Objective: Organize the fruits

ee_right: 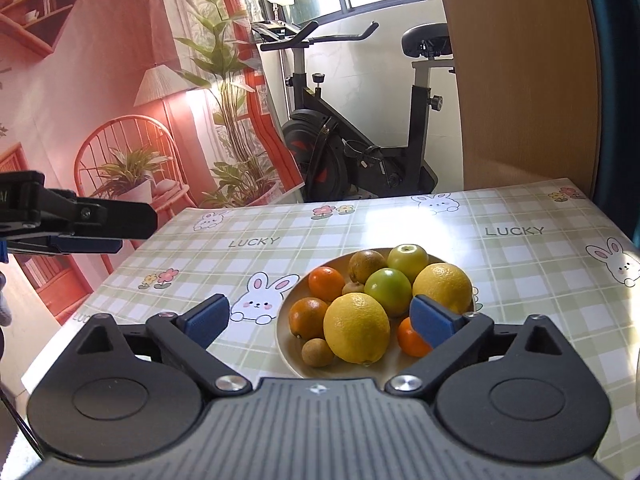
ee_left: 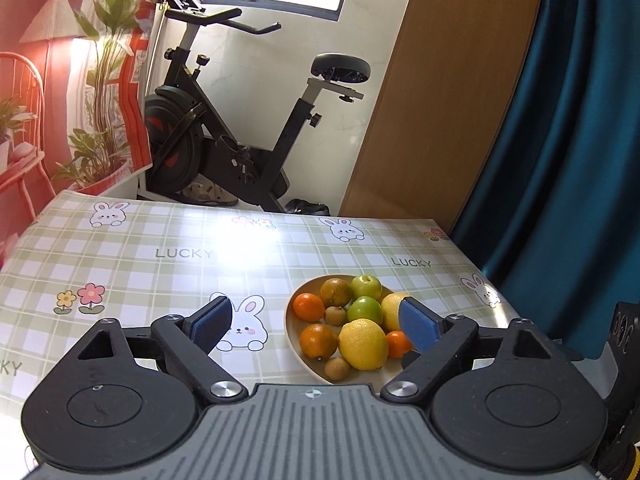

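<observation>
Nearest to me, the left black gripper with blue ribbed pads [ee_left: 316, 326] hangs above the table with its fingers spread wide and nothing between them. The right black gripper with blue pads [ee_right: 320, 320] hangs beside it, likewise spread wide and empty. In the right wrist view the left gripper shows again as a dark arm reaching in from the left edge, raised above the table's near left corner and well apart from the fruit.

Just beyond the fingertips sits the shallow cream-coloured bowl [ee_right: 285, 354] on the green-and-white checked tablecloth printed with rabbits and the word LUCKY [ee_left: 120, 264]. From each gripper the bowl lies ahead and a little to the right, so its right pad overlaps the bowl's right side in the picture, while the left pad hangs over bare cloth by a printed rabbit.

In the bowl, the big yellow lemon [ee_right: 356, 328] lies at the front, with a small brown kiwi [ee_right: 318, 352] by it and an orange mandarin [ee_right: 308, 317] to its left. A second lemon [ee_right: 442, 287] lies to the right; two green apples [ee_right: 389, 291] and more oranges lie behind.

Past the table stands a black exercise bike [ee_left: 224, 136] under a bright window.
</observation>
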`<act>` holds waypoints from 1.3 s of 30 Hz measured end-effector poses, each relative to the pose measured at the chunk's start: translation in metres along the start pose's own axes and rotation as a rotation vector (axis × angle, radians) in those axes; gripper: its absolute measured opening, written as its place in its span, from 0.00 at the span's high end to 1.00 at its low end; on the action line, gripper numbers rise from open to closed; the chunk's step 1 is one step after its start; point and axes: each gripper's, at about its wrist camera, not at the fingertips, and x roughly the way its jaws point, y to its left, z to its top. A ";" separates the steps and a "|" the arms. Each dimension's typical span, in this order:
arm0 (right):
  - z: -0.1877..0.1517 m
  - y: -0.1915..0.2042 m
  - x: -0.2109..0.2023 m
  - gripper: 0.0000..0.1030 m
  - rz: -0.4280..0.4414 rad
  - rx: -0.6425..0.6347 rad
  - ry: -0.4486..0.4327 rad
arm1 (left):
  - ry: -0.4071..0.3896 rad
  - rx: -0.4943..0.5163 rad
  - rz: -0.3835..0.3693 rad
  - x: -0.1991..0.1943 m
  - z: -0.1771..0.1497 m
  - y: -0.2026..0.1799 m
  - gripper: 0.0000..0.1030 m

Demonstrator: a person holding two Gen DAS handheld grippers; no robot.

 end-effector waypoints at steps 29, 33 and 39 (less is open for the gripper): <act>0.018 0.058 -0.124 0.00 -0.106 -0.064 -0.095 | -0.232 0.049 0.319 -0.125 -0.013 -0.037 0.04; 0.016 0.058 -0.127 0.00 -0.126 -0.074 -0.109 | -0.241 0.061 0.336 -0.128 -0.015 -0.041 0.04; 0.015 0.059 -0.127 0.00 -0.126 -0.076 -0.111 | -0.240 0.031 0.346 -0.129 -0.018 -0.038 0.04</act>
